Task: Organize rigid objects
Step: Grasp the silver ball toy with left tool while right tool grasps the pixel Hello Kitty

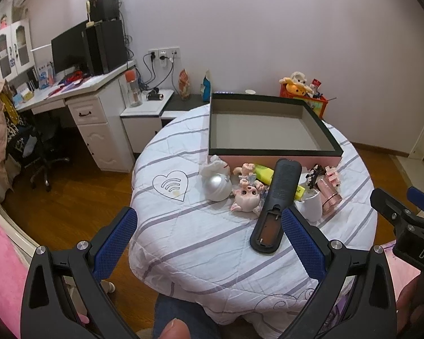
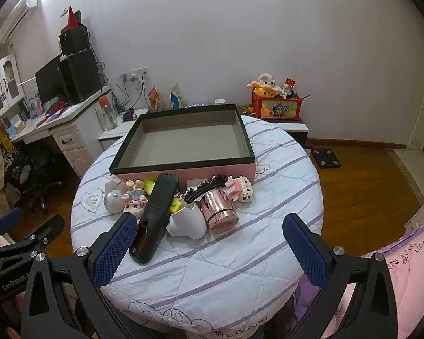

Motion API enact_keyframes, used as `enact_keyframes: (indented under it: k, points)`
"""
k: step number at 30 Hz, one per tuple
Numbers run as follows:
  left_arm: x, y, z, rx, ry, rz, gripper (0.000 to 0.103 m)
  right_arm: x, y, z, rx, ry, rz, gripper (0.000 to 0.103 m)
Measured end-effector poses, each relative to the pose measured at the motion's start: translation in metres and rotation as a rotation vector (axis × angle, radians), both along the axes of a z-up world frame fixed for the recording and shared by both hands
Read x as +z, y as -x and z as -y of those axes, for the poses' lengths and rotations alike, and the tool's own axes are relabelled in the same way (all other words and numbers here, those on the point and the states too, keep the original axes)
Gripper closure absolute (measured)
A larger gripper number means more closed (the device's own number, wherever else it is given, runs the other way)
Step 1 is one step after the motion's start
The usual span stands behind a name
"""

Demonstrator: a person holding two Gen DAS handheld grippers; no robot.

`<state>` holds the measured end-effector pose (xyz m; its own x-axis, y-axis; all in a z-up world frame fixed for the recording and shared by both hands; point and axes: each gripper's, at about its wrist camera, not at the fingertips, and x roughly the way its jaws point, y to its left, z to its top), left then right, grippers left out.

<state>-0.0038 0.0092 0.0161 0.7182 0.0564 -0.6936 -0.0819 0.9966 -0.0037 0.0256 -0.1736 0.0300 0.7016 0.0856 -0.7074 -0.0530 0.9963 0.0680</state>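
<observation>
Bedroom corner, round table [image 2: 240, 254] under a striped white quilt, and an empty tray [image 2: 189, 138] waiting at the far side. Both tools hang spread wide with nothing in them, left tool [image 1: 209, 234] and right tool [image 2: 209, 240] low over the near edge. Right in front lies the remote [image 2: 155, 217], black, long, its battery bay uncovered toward us, one end propped on the pile of toys. It looks light and stiff, the plastic likely slick; I'd pinch it across the narrow sides near the middle. Beside it a rose-gold tin [image 2: 222, 212] on its side may roll.
</observation>
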Motion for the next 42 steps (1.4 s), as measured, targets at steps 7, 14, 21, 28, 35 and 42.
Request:
enact_keyframes:
  k: [7,14,21,28,35,42]
  points:
    - [-0.024,-0.013,-0.012,0.002,0.012,-0.042,0.0,-0.017,-0.013,0.004,0.005,0.0,-0.041,0.0]
    - [-0.048,-0.043,-0.017,-0.004,0.024,-0.07,0.0,-0.038,-0.03,0.012,0.011,-0.008,-0.084,0.0]
    - [-0.076,-0.091,-0.022,0.006,0.02,-0.114,0.0,-0.056,-0.053,0.021,-0.003,-0.007,-0.131,0.0]
    - [-0.098,-0.122,-0.026,0.006,0.006,-0.161,0.0,-0.07,-0.075,0.024,-0.003,-0.002,-0.162,0.0]
    - [-0.109,-0.142,-0.023,-0.028,0.011,-0.179,0.0,-0.082,-0.092,0.022,0.003,0.002,-0.191,0.0]
    - [-0.127,-0.159,-0.033,-0.021,0.082,-0.211,0.003,-0.087,-0.099,0.022,0.005,0.01,-0.203,0.0]
